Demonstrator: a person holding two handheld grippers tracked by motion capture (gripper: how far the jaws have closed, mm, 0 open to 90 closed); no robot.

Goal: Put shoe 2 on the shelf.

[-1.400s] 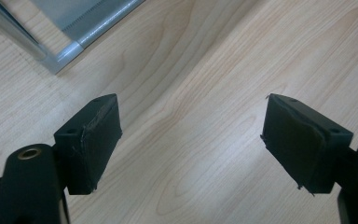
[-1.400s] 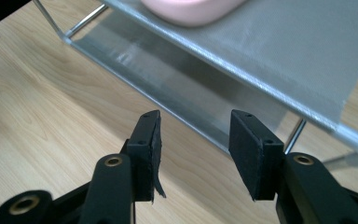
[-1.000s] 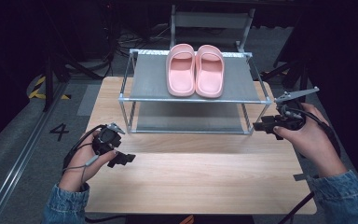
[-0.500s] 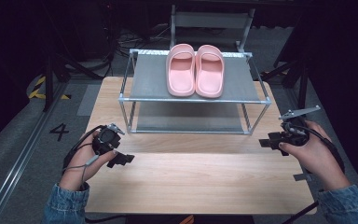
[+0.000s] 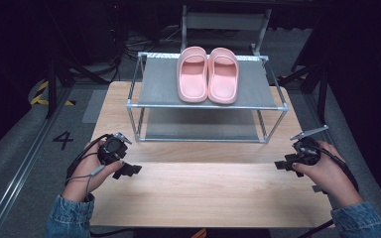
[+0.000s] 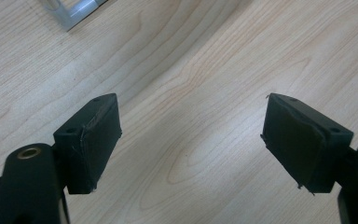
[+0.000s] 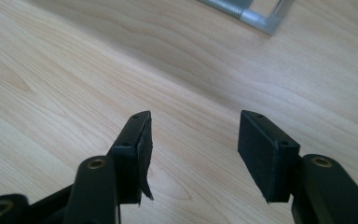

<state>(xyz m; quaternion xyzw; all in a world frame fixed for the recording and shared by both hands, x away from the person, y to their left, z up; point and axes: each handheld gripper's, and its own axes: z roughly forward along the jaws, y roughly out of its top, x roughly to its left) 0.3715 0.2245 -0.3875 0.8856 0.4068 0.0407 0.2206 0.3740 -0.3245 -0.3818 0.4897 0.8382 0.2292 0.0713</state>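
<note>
Slippers [image 5: 208, 74]: pink pair, side by side on top shelf of metal rack [image 5: 144, 105], upper centre of high view. Right gripper [image 5: 284, 164] has dropped from rack's right post to lower right of frame, now low over desk [image 5: 203, 193]; jaws spread, nothing between them. Left gripper [image 5: 129, 170] unchanged at lower left, jaws spread wide, empty. Judgement: both withdrawn from the rack, so placement looks finished, or a fresh reach has yet to start.
</note>
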